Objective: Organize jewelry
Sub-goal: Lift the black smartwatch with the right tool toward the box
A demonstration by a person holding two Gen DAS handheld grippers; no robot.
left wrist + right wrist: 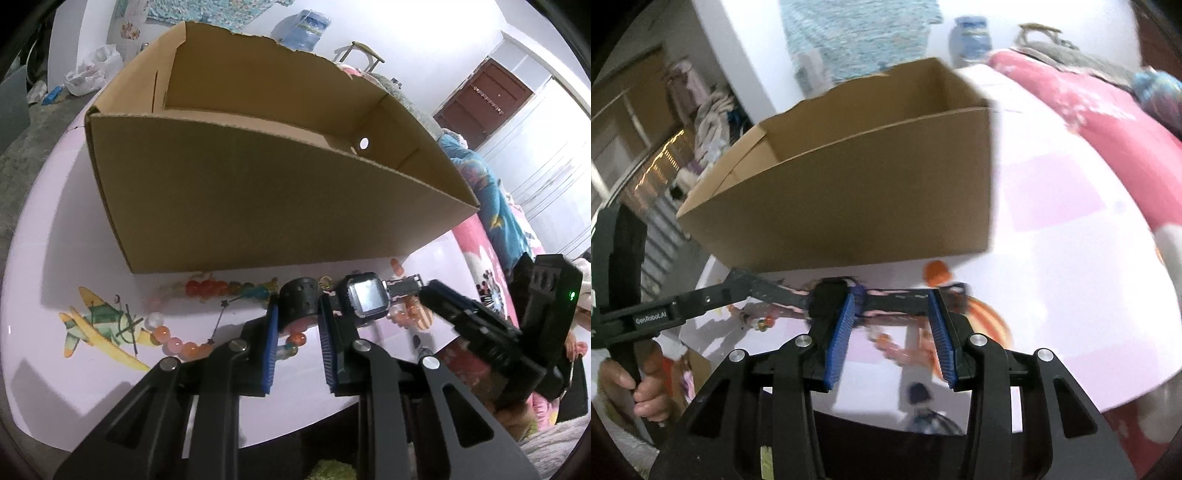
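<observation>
A black wristwatch point(364, 297) with a square face is held above the table in front of an open cardboard box point(258, 206). My left gripper point(297, 314) is shut on its curled black strap point(299, 301). My right gripper point(892, 308) has the watch's other strap point(890, 295) lying across its fingertips; the jaws stand wide apart, and the view is blurred. In the left wrist view the right gripper point(436, 291) reaches the watch from the right. Bead bracelets point(221, 288) in orange, pink and clear lie on the table under the watch.
The box point(849, 184) stands on a pale pink table point(74, 350) with cartoon prints. A pink cushion point(1108, 122) and bedding lie to the right. A small orange item point(936, 273) sits by the box's base.
</observation>
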